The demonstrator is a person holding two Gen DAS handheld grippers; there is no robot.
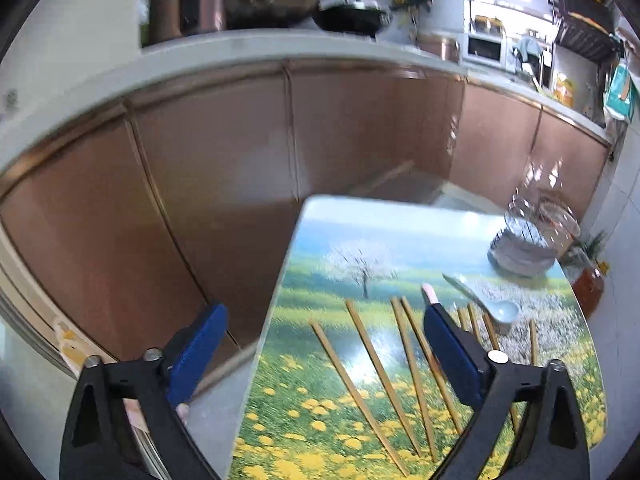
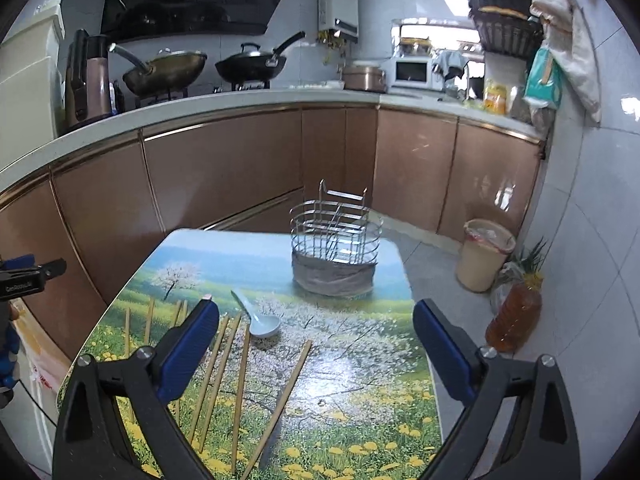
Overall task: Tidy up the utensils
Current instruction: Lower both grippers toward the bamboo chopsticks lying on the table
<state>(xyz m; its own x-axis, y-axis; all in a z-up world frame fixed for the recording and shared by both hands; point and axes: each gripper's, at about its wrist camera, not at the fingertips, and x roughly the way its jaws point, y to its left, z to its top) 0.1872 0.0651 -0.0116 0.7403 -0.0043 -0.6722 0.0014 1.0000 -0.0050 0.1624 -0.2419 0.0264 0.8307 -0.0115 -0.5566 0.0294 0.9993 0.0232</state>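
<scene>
Copper-fronted kitchen cabinets curve around behind a small bench (image 2: 360, 360) whose top is printed with a meadow and a blossoming tree. On it the utensils lie loose, so by the look of things the organizing has hardly begun.

At the far end of the bench stands a wire utensil holder (image 2: 335, 248) with a grey wrap around its base. Through the bars I make out no chopstick or spoon inside it, though the wires and some blur make that hard to rule out. Just in front of it, apart from it, a white ceramic spoon (image 2: 260, 318) lies on the bench with its bowl toward the camera. The wooden chopsticks (image 1: 380, 368) are scattered flat across the near half, several roughly side by side and one (image 2: 280, 404) lying slantwise away from the rest.

Neither tool carries anything. The left gripper (image 1: 324, 364) hangs over the left edge of the bench with its blue fingers (image 1: 198, 356) spread wide and nothing between them, some chopsticks showing in the gap below. The right gripper (image 2: 316, 356) hovers above the middle of the bench, fingers likewise well apart and empty, aimed toward the slanted chopstick and the holder beyond.

What is left, as I judge it, is nearly everything: each chopstick and the spoon must be lifted and stood in the holder.
</scene>
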